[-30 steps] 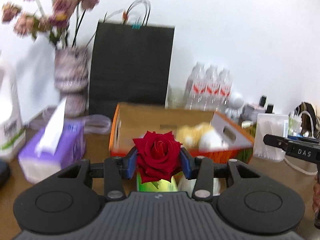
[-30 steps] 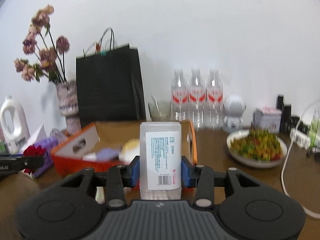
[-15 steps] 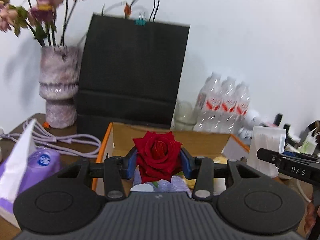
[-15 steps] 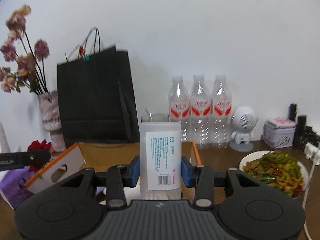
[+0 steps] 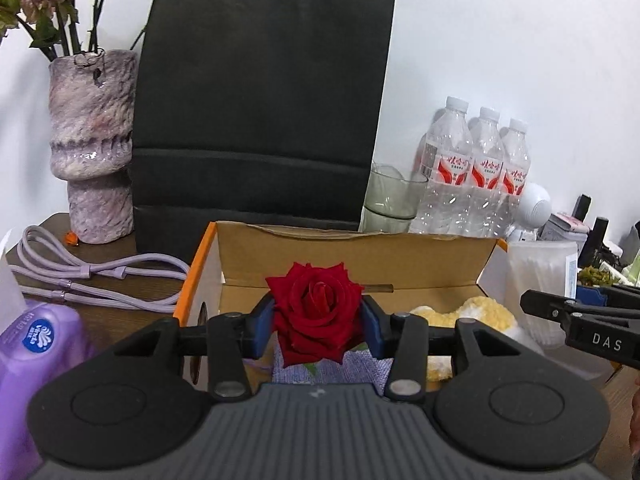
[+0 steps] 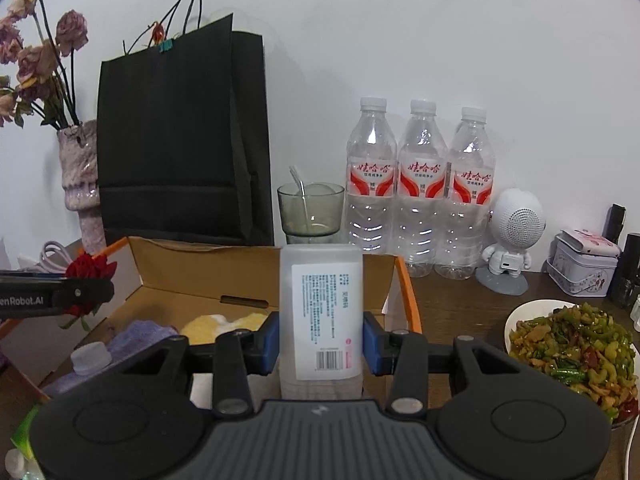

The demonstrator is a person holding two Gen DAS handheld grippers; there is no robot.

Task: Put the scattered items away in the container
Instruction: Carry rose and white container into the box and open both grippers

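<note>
Here, left tongs (image 5: 317, 326) pinching rose (image 5: 316, 316), just loosening, right tongs (image 6: 321, 340) clamping bottle (image 6: 321, 312)

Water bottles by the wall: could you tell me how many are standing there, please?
3. The water bottles stand in a row against the wall: left, middle, right, between the glass and the white robot figurine. None looks hidden.
</note>
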